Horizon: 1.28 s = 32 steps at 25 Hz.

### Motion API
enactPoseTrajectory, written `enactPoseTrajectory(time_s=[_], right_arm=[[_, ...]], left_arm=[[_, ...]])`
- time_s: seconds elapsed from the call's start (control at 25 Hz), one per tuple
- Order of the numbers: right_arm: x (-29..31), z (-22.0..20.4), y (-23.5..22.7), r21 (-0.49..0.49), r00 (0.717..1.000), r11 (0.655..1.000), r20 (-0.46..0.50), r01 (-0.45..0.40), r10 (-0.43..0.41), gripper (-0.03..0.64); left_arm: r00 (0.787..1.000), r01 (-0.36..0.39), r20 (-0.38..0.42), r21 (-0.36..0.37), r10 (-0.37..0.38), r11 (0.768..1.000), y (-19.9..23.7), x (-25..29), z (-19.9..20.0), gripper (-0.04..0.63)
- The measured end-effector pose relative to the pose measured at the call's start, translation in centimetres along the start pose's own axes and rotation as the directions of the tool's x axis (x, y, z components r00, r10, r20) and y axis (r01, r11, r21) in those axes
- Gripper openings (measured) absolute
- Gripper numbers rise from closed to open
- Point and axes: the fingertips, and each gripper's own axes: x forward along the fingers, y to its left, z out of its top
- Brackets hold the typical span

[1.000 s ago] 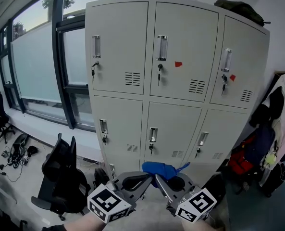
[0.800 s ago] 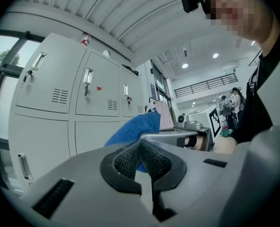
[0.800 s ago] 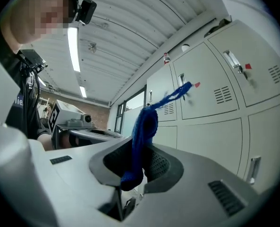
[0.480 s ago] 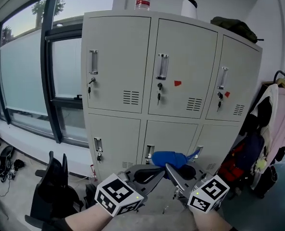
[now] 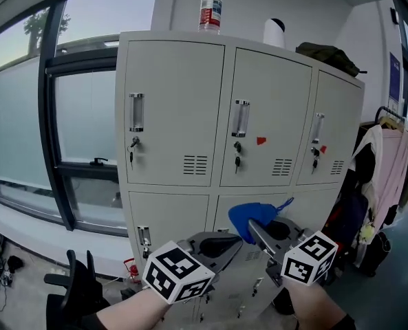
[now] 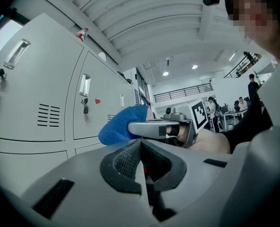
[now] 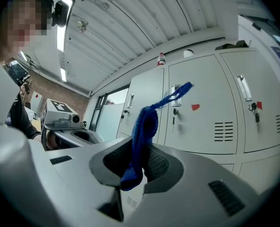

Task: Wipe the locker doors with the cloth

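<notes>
Right gripper (image 7: 139,167): jaws clamped on a blue knitted cloth (image 7: 146,124), which stands bunched above them with a thin loop at its top. Smooth grey metal locker doors (image 5: 183,115) ahead. Left gripper (image 6: 140,150), alongside: ribbed pads pressed together, empty.

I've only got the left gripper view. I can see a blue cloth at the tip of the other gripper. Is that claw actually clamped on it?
Observer: Yes. The right gripper view shows the right gripper with its claw shut on the blue cloth, and a thin tail of cloth sticks up.
Operator: Which door does it line up with?
Observer: In the head view it sits in front of the top of the lower middle door.
Operator: Anything off to the right side?
Observer: Clothes hang on a rack just right of the lockers.
</notes>
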Motion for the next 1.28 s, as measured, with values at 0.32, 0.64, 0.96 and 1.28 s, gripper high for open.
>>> enactPoseTrajectory(time_s=[0.32,0.64,0.96,1.28], right_arm=[[2.5,4.7,-1.6,-0.077,0.999,0.997,0.031,0.021,-0.018,0.048],[3.7,9.8,-5.7,-0.141,0.996,0.990,0.086,-0.016,0.029,0.048],[4.6,14.7,-11.0,-0.149,0.986,0.988,0.159,-0.030,0.054,0.048],[6.3,22.3,-13.4,-0.155,0.958,0.988,0.278,-0.019,0.063,0.048]], left_arm=[[0.998,0.035,0.046,0.028,-0.037,0.999,1.8,-0.5,3.3,0.006],[0.999,-0.013,0.047,0.066,0.009,0.998,3.1,2.9,6.0,0.006],[0.997,-0.050,0.067,0.095,0.044,0.994,4.0,6.2,9.7,0.006],[0.994,-0.084,0.074,0.122,0.075,0.989,5.2,7.0,11.8,0.006]])
